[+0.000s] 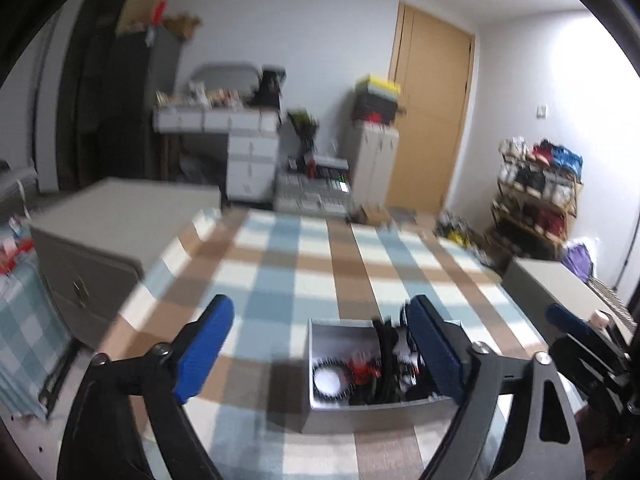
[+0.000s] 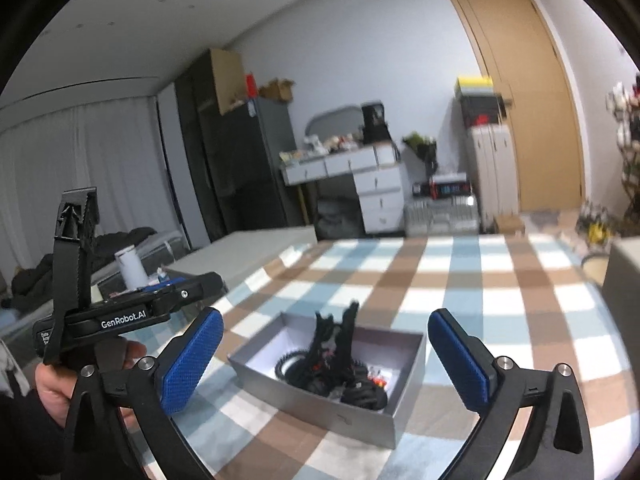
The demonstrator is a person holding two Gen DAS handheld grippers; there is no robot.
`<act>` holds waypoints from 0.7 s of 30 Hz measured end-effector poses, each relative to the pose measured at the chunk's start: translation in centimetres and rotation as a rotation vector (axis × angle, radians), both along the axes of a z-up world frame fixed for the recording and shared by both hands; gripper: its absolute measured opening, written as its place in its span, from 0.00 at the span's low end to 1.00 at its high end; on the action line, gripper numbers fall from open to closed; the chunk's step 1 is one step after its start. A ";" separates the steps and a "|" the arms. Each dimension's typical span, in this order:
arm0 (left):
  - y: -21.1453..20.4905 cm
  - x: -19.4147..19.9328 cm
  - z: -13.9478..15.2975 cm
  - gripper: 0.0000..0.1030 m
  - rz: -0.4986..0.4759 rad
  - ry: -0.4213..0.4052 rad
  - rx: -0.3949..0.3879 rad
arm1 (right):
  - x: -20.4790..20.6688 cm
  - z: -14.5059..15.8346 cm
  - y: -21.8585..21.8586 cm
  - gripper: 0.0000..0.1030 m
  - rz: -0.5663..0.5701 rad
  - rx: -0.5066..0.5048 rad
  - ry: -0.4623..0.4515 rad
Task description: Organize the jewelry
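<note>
Blue ribbed pads of the left tongs [image 1: 320, 348] fill the bottom of the left wrist view, and they stand wide apart with nothing between them that they press. Just beyond them the grey box [image 1: 340, 414] sits on the checked cloth of the worktop [image 1: 280, 264], and its right part is hidden behind the right-hand pad. Inside the box I see a white round piece with a dark toothed rim [image 1: 329, 378], something small and red [image 1: 362, 368], and black tangled pieces [image 1: 384, 360]; the blur does not let me name them better.

From the right wrist view, the right tongs [image 2: 326, 354] are also fully wide and hold nothing. The box [image 2: 320, 402] lies between the two pads and a little further away, and black pieces [image 2: 340, 344] stand up above its rim. At the left of this view a hand [image 2: 52, 388] holds the other tool.

I judge that both tongs are free now and that one piece must be chosen next. To do it well, I would come down over only one item, preferably the white round piece, because it lies apart from the black tangle. Approach slowly from above, keep the pads clear of the box wall, and close only when the piece is really between them. The other tongs could steady the light box, since it may slide on the cloth.
</note>
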State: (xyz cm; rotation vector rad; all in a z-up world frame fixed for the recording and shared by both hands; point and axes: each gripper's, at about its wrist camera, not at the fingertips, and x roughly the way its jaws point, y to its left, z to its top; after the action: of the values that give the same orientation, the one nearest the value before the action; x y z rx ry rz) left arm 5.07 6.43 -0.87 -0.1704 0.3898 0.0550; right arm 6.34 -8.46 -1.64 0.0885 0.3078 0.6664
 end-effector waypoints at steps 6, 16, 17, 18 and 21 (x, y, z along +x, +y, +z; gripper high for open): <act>0.7 -0.6 0.8 0.99 0.034 -0.117 -0.012 | -1.4 2.0 -0.6 1.00 -0.048 -0.001 -0.157; 1.0 -0.4 -2.0 0.99 0.170 -0.183 0.125 | -1.8 0.9 -0.9 1.00 -0.172 -0.010 -0.309; 1.2 -0.3 -2.5 0.99 0.171 -0.177 0.120 | -1.7 0.6 -0.8 1.00 -0.178 -0.015 -0.305; 1.4 -0.2 -2.8 0.99 0.178 -0.172 0.116 | -1.6 0.2 -0.8 1.00 -0.182 -0.025 -0.299; 1.6 0.3 -3.6 0.99 0.173 -0.145 0.108 | -0.9 -0.9 -0.6 1.00 -0.190 -0.054 -0.271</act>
State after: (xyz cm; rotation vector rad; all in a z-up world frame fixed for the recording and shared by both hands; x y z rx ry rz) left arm 5.39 8.04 -4.47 -0.1007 0.2262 0.2325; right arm 5.45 -9.08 -2.53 -0.0243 0.0548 0.4743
